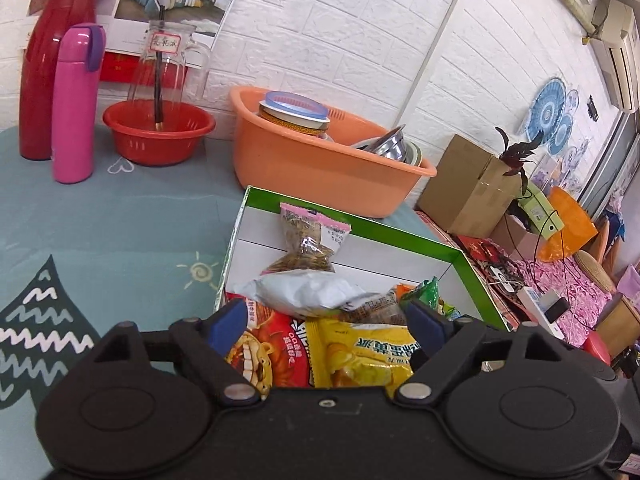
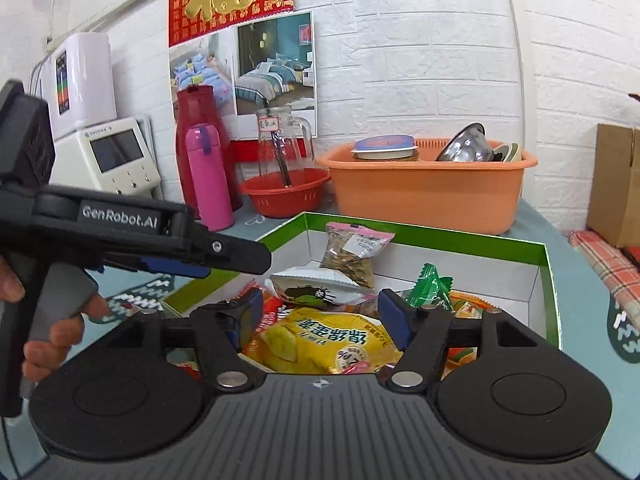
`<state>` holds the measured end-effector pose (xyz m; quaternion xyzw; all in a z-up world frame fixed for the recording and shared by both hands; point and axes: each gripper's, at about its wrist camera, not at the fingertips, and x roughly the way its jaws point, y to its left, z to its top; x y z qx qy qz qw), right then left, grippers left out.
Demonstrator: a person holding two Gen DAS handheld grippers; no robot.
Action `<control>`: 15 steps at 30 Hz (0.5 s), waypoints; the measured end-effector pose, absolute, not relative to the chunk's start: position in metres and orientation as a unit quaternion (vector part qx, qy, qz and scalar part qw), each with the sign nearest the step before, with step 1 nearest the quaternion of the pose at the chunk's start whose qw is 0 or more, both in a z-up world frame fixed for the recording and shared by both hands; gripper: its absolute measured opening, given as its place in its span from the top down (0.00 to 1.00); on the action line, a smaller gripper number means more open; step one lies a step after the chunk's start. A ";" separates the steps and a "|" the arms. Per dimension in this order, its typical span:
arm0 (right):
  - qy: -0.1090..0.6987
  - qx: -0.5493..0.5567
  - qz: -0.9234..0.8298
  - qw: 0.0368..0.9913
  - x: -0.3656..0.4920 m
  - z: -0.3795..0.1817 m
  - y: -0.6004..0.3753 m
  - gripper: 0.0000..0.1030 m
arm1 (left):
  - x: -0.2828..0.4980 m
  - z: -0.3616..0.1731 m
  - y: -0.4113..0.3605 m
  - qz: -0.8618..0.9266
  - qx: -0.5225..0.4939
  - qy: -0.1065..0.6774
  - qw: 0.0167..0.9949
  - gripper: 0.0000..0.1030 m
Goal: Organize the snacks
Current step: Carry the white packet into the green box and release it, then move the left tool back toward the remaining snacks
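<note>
A green-rimmed cardboard box [image 1: 400,236] [image 2: 440,236] on the blue tablecloth holds several snack packets. A clear seed packet [image 1: 310,240] [image 2: 354,252] leans on its far wall. In front of it lie a white bag [image 1: 308,290] [image 2: 316,286], a green packet [image 1: 424,294] [image 2: 430,286], a red packet [image 1: 272,344] and a yellow packet [image 1: 360,356] [image 2: 320,340]. My left gripper [image 1: 324,320] [image 2: 240,258] hangs open over the near part of the box, gripping nothing. My right gripper [image 2: 320,308] stands open just above the yellow packet, its pads apart from it.
Behind the box sit an orange basin [image 1: 320,160] with bowls, a red basket [image 1: 160,132] holding a glass pitcher [image 1: 168,64], a pink flask [image 1: 76,104] and a red jug [image 1: 52,60]. A brown carton [image 1: 464,184] stands right; a white appliance [image 2: 112,156] left.
</note>
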<state>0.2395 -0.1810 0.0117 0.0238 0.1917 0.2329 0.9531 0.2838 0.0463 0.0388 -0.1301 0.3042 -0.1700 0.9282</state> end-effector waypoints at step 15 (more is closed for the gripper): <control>0.177 0.016 0.235 0.956 0.157 0.040 -0.187 0.00 | 0.205 0.069 0.026 -0.137 -0.082 0.307 0.938 0.00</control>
